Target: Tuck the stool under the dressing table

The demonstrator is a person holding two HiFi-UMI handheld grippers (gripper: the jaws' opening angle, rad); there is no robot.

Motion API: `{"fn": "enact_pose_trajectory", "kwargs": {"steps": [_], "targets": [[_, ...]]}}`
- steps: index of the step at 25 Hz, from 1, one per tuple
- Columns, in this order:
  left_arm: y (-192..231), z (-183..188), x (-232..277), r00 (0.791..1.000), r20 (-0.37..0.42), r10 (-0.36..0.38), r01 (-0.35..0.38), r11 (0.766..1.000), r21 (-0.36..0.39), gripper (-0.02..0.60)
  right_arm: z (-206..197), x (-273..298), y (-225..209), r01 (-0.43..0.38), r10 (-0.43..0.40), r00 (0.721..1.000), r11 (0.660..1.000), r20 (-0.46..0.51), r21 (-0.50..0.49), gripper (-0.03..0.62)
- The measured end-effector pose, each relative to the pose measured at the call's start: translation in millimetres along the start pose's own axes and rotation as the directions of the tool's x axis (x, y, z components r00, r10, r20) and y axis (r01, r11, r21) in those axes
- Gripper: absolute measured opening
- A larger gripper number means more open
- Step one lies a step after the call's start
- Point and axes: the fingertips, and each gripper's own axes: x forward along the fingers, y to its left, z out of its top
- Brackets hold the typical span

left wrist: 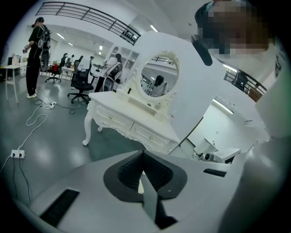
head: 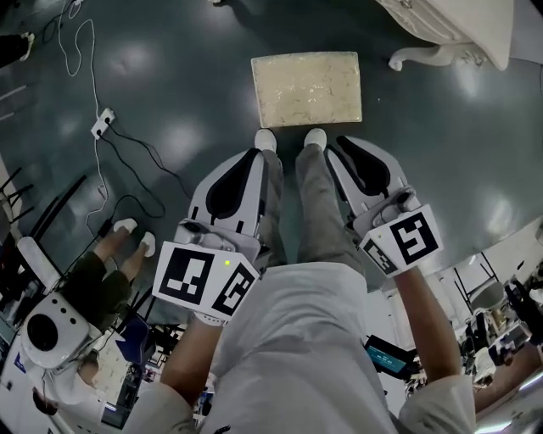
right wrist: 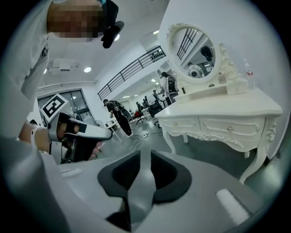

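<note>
Looking steeply down in the head view: finds the stool [head: 306,88], cream-topped and rectangular, on the dark floor [head: 170,76] at 12 o'clock, just beyond the toes of two white shoes [head: 265,140]. Puts the white dressing table [head: 450,25] at 1 o'clock of the stool, with bare floor between the two; stool not yet tucked under.

Holds the left claw [head: 254,157] at 7 o'clock of the stool and the right claw [head: 344,144] at 5 o'clock, one on either side of the legs, both aimed toward the stool, neither touching it. Carries a square-patterned marker cube [head: 204,280] at the back of each.

Left claw closed: black pads [left wrist: 125,173] meeting at the tips, nothing gripped. Right claw open only a little: narrow gap between its pads [right wrist: 166,173], grey floor seen through it, nothing held.

In the left gripper view: dressing table at 11 o'clock, with an oval mirror [left wrist: 159,79] on top and drawers [left wrist: 111,119] along the front. In the right gripper view: same table at 2 o'clock, left claw in its hand at 9 o'clock.

Elsewhere in the head view: a corded power strip [head: 103,123] at 10 o'clock, and a seated person's legs [head: 102,275] at 8 o'clock.
</note>
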Motion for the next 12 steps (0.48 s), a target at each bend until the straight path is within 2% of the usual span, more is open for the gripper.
{"fn": "enact_pose_trajectory", "kwargs": {"steps": [9, 12], "targets": [[21, -39, 25, 0.998, -0.029, 0.055, -0.056, 0.997, -0.044, 0.006, -84, 32, -30, -0.009, 0.021, 0.995, 0.993, -0.100, 0.116, 0.087], [29, -50, 32, 0.997, -0.029, 0.072, -0.074, 0.995, -0.068, 0.006, -109, 44, -33, -0.029, 0.047, 0.987, 0.993, -0.151, 0.118, 0.087]]}}
